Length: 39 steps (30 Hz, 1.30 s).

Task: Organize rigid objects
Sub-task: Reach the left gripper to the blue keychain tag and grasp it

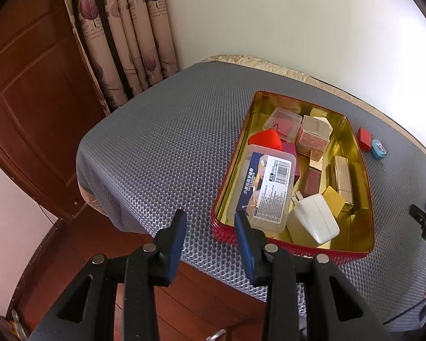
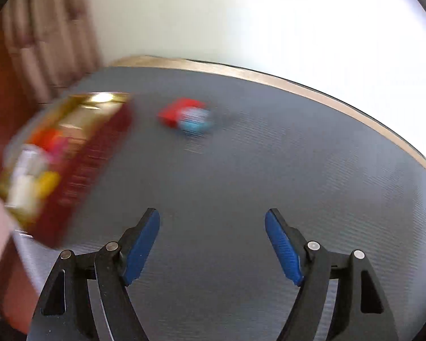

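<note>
Grey mat (image 1: 162,142) holds a full tin (image 1: 355,251); both grippers (image 1: 210,244) (image 2: 212,248) spread, empty. Right's fast sweep could knock the red box (image 2: 171,113) beside the tin.

A red tin (image 1: 292,244) with a gold inside lies open and flat. In it, at its near end, a white charger block (image 1: 312,221) leans beside a clear plastic case (image 1: 267,187) with a barcode label; a red wedge (image 1: 265,139), a pale carton (image 1: 313,133) and a gold case (image 1: 342,176) lie farther in. Outside the tin's far right corner sit a small red box (image 1: 364,137) and, just beside it, a blue box (image 1: 379,148).
</note>
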Motion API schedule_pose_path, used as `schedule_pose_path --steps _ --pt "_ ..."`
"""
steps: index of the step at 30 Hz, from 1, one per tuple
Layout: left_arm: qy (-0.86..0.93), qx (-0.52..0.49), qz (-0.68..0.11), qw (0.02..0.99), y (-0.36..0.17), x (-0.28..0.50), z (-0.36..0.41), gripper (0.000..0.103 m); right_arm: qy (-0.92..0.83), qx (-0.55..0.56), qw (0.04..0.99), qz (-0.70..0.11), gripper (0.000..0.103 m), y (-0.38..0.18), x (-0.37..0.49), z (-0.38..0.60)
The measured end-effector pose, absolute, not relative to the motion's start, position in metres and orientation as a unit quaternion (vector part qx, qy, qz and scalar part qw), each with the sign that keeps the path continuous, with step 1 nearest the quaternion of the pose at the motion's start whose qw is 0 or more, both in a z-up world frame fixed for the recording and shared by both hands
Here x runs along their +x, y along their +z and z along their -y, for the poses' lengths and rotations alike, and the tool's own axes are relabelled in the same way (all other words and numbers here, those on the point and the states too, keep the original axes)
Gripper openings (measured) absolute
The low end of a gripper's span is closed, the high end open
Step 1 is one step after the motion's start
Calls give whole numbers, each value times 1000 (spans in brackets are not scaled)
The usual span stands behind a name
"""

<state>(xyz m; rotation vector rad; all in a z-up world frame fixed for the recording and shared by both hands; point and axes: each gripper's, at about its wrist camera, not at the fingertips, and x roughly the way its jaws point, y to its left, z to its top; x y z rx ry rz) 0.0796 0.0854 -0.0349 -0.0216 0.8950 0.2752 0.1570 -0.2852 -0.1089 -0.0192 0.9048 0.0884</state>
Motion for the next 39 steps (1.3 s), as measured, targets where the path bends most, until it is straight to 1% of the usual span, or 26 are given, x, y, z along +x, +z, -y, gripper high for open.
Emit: schedule_pose_path --steps 2,6,8,10,17,20,22,24,31,39 --pt "136 -3 -424 895 -30 78 -85 35 0 -16 894 -447 81 -119 158 310" --pt "135 0 -407 903 -17 75 -83 35 -54 -19 886 -461 84 -132 158 350" --pt "123 8 -404 906 -11 75 -77 39 -68 -13 887 -456 97 -136 156 366" --pt "107 24 -405 908 -7 79 -65 41 -75 1 889 -451 99 -139 152 376" --pt "-6 74 -420 904 13 112 5 42 -63 31 886 -458 102 -143 153 388" --pt "-100 37 -454 885 19 141 38 43 -57 44 885 -459 102 -144 154 392" --pt "-152 -9 -483 862 16 166 54 43 -57 42 886 -459 102 -143 154 392" --pt "-183 -29 -515 837 8 194 77 43 -56 45 886 -459 102 -143 153 392" --pt "-169 -6 -571 804 -27 269 147 43 -40 69 889 -450 103 -142 148 406" --pt "-124 -16 -598 792 -58 313 166 43 -16 99 895 -436 103 -137 137 428"
